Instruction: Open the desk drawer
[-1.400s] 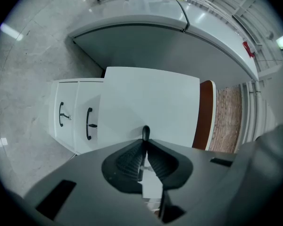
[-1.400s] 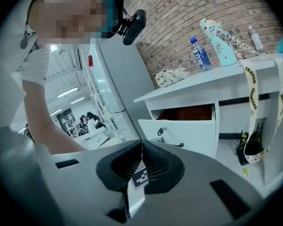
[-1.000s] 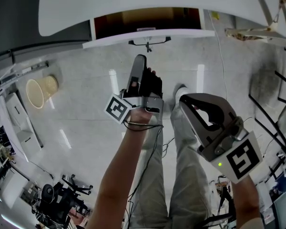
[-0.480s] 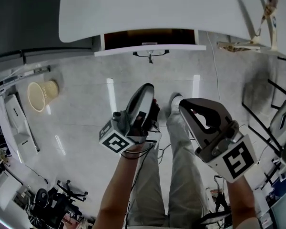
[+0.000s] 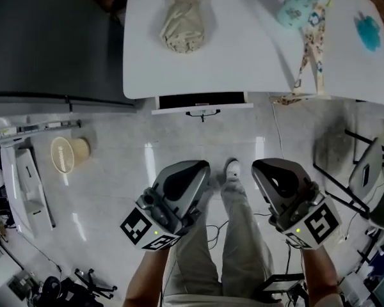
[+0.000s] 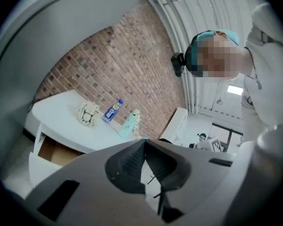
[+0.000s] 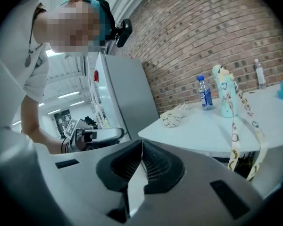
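Note:
The white desk (image 5: 198,62) fills the top of the head view. Its drawer (image 5: 201,107) stands pulled out a little, with a dark gap behind the white front and a black handle (image 5: 203,114) below it. The left gripper view shows the same drawer (image 6: 51,150) open, its brown inside visible. My left gripper (image 5: 195,169) and right gripper (image 5: 262,166) hang side by side high above the floor, well short of the drawer. Both are shut with nothing between the jaws, as each gripper view confirms: left gripper (image 6: 144,141), right gripper (image 7: 141,142).
On the desk lie a beige bundle (image 5: 184,15), a mint bottle (image 5: 299,2) with a patterned strap (image 5: 304,59) hanging over the edge, and a blue-labelled bottle (image 6: 112,110). A beige wastebasket (image 5: 67,153) stands at the left, a grey cabinet (image 5: 51,37) beside the desk, chair frames (image 5: 371,171) at the right.
Both grippers have risen away from the drawer toward the head camera. The left one has rolled and shut. The view has tipped up, so the desk top now shows.

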Available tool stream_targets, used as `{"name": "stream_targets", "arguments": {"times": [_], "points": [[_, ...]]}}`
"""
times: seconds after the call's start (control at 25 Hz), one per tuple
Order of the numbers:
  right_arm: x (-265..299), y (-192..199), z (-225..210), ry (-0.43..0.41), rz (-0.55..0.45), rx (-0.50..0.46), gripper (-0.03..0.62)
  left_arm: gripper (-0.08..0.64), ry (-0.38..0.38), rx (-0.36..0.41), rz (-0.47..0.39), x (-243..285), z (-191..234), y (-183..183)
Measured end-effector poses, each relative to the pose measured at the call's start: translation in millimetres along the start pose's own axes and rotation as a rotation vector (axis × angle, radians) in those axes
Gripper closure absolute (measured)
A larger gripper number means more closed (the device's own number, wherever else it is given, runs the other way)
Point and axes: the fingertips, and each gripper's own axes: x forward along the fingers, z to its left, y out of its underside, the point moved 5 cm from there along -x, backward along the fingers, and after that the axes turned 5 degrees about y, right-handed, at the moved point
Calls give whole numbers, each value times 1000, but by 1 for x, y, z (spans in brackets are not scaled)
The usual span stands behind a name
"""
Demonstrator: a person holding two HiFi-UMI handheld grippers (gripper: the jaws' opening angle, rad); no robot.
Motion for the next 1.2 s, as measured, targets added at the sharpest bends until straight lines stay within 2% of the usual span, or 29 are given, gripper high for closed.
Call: {"name": "stream_targets", "arguments": {"times": [0.16, 0.6, 0.76, 0.96, 1.2], "points": [[-29, -45, 17, 1, -24, -50, 565, 554, -10, 91, -4, -11, -37, -51], [-92, -166, 65, 31, -151, -104, 566, 554, -61, 247, -75, -34, -125, -172], [-110, -206, 71, 31, -183, -158, 566, 554, -80, 351, -79, -32, -153, -209], [-138, -248, 90, 21, -218, -167, 566, 554, -122, 428, -52, -39, -199, -238], [-147, -267, 123, -29, -220, -148, 566, 554, -180, 426, -62, -47, -235, -250]]}}
